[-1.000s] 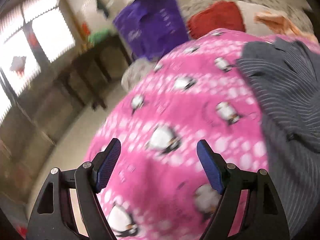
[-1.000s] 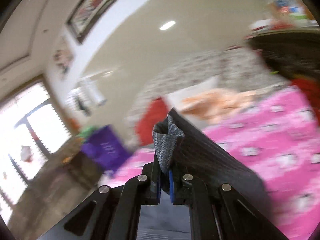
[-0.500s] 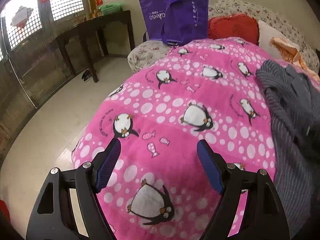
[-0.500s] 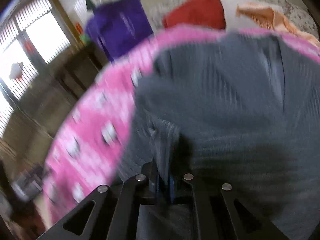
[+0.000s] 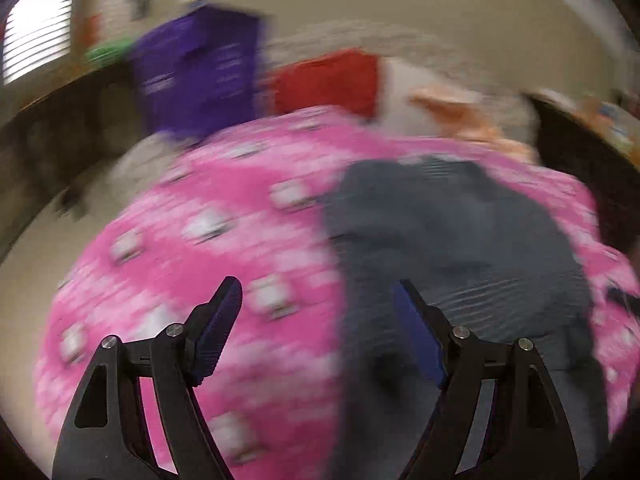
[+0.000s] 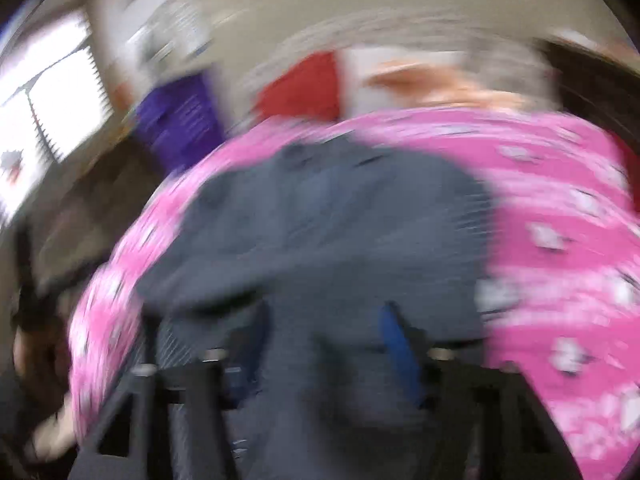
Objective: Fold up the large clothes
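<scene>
Half a second ago our right gripper was clamped on a bunch of the grey garment; now its jaws stand apart with the cloth lying loose under and ahead of them, so we judge the corner has just been let go. Our left gripper has swung toward the garment too: earlier it looked out over bare pink blanket, and now the garment's near left edge runs down between its jaws, which are wide apart and hold nothing.

Both views are badly smeared by motion, so fine folds cannot be read. What we can tell is that the grey garment lies spread on the pink penguin-print blanket, which covers the bed or sofa, with a purple bag and a red cushion beyond it at the far end.

In the left view the garment sits ahead and to the right of the jaws, its long axis running away from us toward the cushions. In the right view it fills the middle, directly in front of and beneath the jaws. We judge the right gripper the nearer one to the cloth's bulk, while the left is placed over its left border, ready to pinch that edge for the coming fold.
</scene>
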Demonstrator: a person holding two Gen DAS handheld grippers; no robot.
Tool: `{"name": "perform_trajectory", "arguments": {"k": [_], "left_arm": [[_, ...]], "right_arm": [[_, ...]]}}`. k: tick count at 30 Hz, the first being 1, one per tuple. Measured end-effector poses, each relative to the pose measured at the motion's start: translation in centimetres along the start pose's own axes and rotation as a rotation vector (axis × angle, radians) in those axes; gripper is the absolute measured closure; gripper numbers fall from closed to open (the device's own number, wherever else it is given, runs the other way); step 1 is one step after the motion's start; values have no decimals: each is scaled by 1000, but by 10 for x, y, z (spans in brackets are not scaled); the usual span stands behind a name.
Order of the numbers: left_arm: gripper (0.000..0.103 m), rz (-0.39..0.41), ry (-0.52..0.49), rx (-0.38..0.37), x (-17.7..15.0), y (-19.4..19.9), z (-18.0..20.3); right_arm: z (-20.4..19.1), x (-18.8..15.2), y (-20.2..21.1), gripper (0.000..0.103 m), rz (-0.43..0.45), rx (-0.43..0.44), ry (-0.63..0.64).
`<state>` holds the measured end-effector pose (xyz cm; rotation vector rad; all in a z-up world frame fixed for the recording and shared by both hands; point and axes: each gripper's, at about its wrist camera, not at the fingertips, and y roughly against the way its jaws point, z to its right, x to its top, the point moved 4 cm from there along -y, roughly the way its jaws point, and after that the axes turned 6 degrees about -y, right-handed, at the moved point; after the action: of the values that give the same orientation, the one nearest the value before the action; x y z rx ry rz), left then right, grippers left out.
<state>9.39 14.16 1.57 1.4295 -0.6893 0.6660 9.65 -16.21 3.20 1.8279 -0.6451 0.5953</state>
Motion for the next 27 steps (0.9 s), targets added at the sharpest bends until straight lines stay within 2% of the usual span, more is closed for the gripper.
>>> {"name": "perform_trajectory", "arguments": {"k": [1, 2, 3, 5, 7, 9, 11, 12, 13, 16, 21, 27], "left_arm": [[43, -18, -49, -37, 6, -13, 22], [56, -41, -73, -37, 8, -21, 32], [61, -76, -96, -43, 8, -33, 44], [64, -131, -119, -54, 2, -56, 60], [64, -187, -117, -16, -13, -78, 61], [63, -230, -106, 2, -33, -92, 55], [63, -160, -160, 8, -43, -90, 57], [63, -136, -194, 19, -48, -88, 59], [63, -130, -185, 15, -48, -87, 58], [63, -130, -167, 4, -46, -91, 56], [63, -125, -164, 3, -47, -89, 54], [63, -125, -171, 13, -50, -88, 55]], "right_arm": [[20, 12, 4, 68, 22, -34, -64], [38, 25, 8, 74, 41, -61, -116], [46, 35, 8, 74, 54, -65, -140], [44, 46, 1, 74, 47, -32, -107], [39, 45, -19, 74, 14, -40, -39], [44, 24, -56, 74, -122, 32, -40], [50, -15, -88, 76, -266, -1, -4], [50, -29, -90, 76, -253, 4, 39], [49, -34, -84, 76, -195, 17, 81], [59, -34, -80, 76, -185, 63, 11], [54, -42, -74, 75, -111, 22, 65], [48, -44, -78, 75, -97, -9, 94]]}}
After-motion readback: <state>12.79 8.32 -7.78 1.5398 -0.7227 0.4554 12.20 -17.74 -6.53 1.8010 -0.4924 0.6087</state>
